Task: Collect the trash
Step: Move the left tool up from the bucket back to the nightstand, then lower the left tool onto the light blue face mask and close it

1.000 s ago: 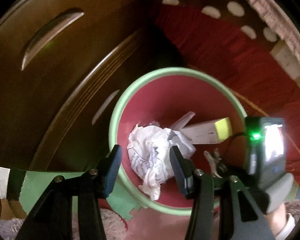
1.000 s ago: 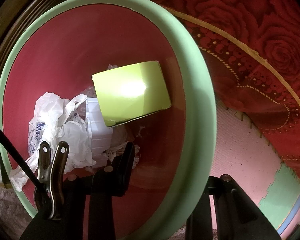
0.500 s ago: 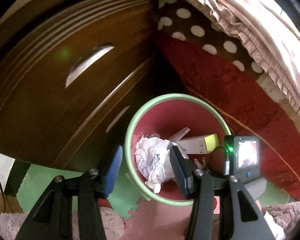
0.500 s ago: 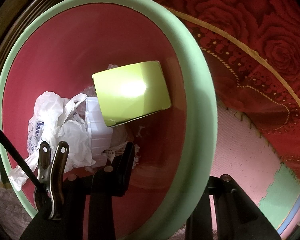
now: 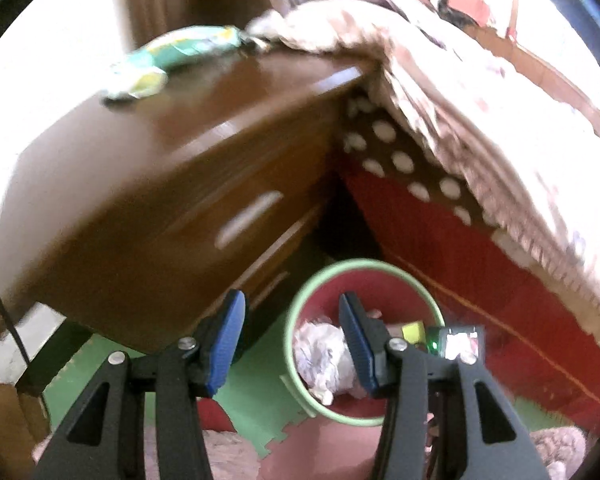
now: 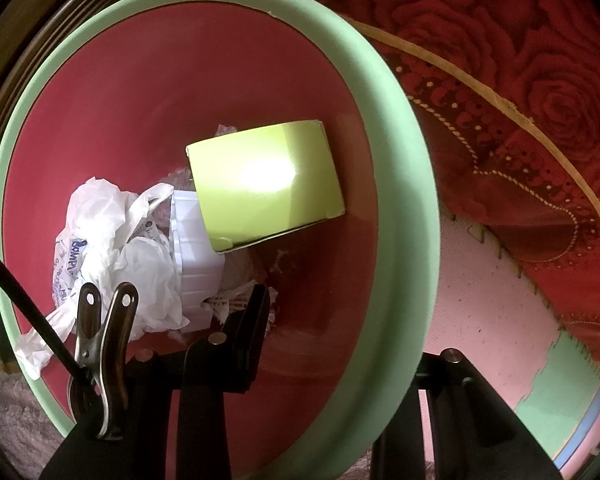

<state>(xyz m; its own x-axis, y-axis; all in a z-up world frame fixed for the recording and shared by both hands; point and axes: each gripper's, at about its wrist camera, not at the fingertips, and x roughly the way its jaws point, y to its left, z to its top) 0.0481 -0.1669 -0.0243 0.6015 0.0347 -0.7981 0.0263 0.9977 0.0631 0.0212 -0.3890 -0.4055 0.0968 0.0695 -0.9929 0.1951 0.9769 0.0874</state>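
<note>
A red bin with a pale green rim stands on the floor, holding a crumpled white plastic bag, a white ribbed container and a yellow-green box that leans against its inner wall. The right gripper straddles the near rim, one finger inside the bin and the other outside, the wall pinched between them. The left gripper hangs above and to the side, its blue pads apart with nothing between them, the bin showing below and past its fingers. A dark wooden dresser crowds the bin on one side, a green and yellow packet lying on its top; a red rose-patterned bedcover hangs close on the other. Green and pink foam floor mats give open ground only in front of the bin, where a fuzzy rug begins.
</note>
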